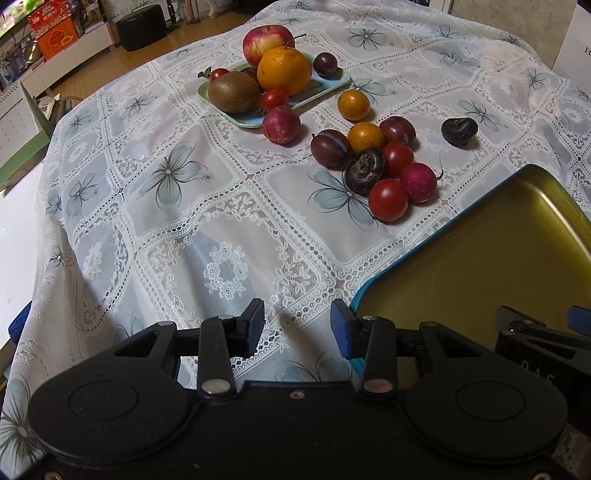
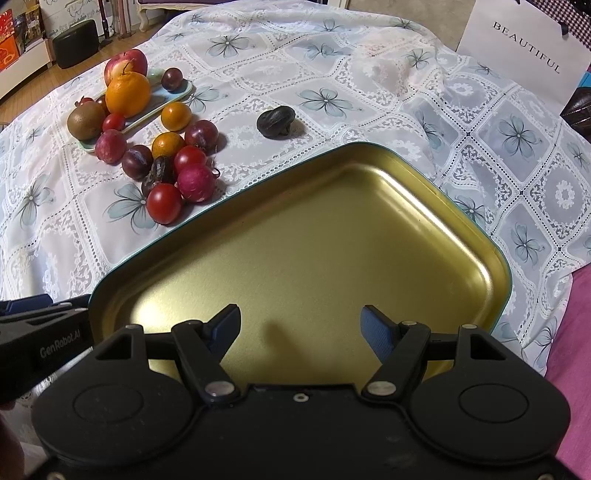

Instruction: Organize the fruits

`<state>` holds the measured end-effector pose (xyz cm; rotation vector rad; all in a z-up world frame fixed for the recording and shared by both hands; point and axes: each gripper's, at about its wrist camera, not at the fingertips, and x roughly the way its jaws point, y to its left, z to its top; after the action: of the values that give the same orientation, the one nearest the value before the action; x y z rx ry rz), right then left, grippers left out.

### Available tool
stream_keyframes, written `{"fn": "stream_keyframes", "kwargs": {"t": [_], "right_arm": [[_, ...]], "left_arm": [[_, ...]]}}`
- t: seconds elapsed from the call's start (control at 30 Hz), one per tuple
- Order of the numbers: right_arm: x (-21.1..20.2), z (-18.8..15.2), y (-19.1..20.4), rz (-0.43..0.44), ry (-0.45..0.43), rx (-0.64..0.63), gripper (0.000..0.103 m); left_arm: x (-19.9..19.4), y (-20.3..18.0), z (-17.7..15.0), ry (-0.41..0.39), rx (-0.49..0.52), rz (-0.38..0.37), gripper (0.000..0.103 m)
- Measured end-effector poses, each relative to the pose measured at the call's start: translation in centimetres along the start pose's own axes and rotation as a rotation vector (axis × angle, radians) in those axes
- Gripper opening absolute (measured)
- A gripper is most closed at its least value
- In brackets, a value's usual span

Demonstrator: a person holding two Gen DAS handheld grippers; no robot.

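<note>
An empty gold tin tray [image 2: 461, 206] [image 1: 480, 266] with a teal rim lies close in front of me. Beyond its far left corner sits a loose heap of small fruit [image 1: 384, 162] [image 2: 173, 166]: cherry tomatoes, plums, small oranges, a dark wrinkled fruit. One dark fruit [image 1: 459, 131] [image 2: 276, 122] lies alone. Farther back a pale blue plate [image 1: 332, 83] [image 2: 162, 99] carries an apple, a big orange [image 1: 283, 71] and a kiwi. My left gripper [image 1: 297, 328] hovers open over the cloth at the tray's near left edge. Over the tray's near part my right gripper [image 2: 301, 330] stands open, nothing between its fingers.
A white lace tablecloth [image 1: 184, 206] with blue flowers covers the table. A white paper bag [image 2: 524, 55] printed BEAUTIFUL stands at the far right. A black stool [image 1: 142, 27] and shelves are on the wooden floor beyond the table's left edge.
</note>
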<state>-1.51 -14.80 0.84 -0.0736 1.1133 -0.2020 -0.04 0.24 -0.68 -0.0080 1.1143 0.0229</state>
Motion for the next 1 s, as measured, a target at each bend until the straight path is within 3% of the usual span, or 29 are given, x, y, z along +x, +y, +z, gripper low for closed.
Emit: {"fn": "stream_keyframes", "kwargs": {"t": [0.33,0.6,0.7,0.87,1.0], "right_arm": [[-0.2,0.1,-0.2,0.028,-0.018,0.025,0.075],[-1.0,-0.3,0.0,-0.053,-0.163,0.003,0.075],[-0.9,-0.1,-0.4,-0.016,-0.138,0.021,0.075],[-0.3,0.1,-0.7,0.080,-0.013,0.050,0.075],[-1.2,0.0,-0.3,0.062,-0.074,0.036,0.075]], "left_arm": [[-0.1,0.2,0.3,-0.003,-0.013,0.000,0.049],[0.1,0.7,0.4,0.011,-0.047,-0.008,0.049],[0.0,0.8,0.4,0.007,-0.053,0.000,0.049],[-0.1,1.0,0.5,0.002,-0.063,-0.021,0.049],[-0.3,0.9,0.6,-0.001,-0.054,-0.027,0.049]]}}
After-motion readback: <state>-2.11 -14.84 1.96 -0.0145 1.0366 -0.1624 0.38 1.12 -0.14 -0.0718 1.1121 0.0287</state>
